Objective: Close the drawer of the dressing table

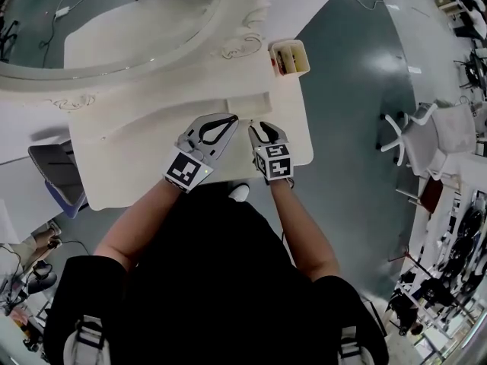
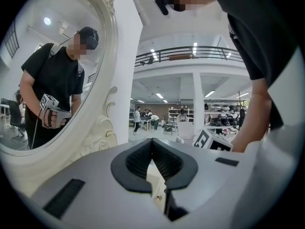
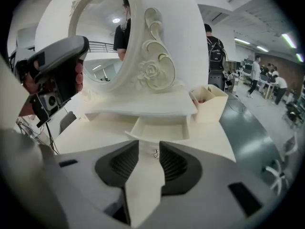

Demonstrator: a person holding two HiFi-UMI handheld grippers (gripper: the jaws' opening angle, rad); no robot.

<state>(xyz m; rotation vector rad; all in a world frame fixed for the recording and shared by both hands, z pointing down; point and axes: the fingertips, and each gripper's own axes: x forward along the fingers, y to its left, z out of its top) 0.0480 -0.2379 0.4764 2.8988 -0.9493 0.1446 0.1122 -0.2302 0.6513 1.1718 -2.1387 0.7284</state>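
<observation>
The white dressing table (image 1: 137, 166) has a shallow drawer (image 3: 159, 128) pulled out under its shelf, seen from above as drawer (image 1: 247, 103). A small metal knob (image 3: 156, 153) on the drawer front lies between the tips of my right gripper (image 3: 149, 147), which is open, and its pads do not press on the knob. In the head view the right gripper (image 1: 262, 131) points at the drawer front. Just left of it, my left gripper (image 1: 226, 120) hangs over the tabletop with its fingertips touching and nothing held; the left gripper (image 2: 151, 144) faces along the mirror frame.
A big oval mirror (image 1: 114, 14) with a carved frame stands at the back of the table. A cream organiser box (image 1: 290, 58) sits at the table's right rear corner. A grey chair (image 1: 57, 169) stands to the left, a white chair (image 1: 426, 139) on the floor to the right.
</observation>
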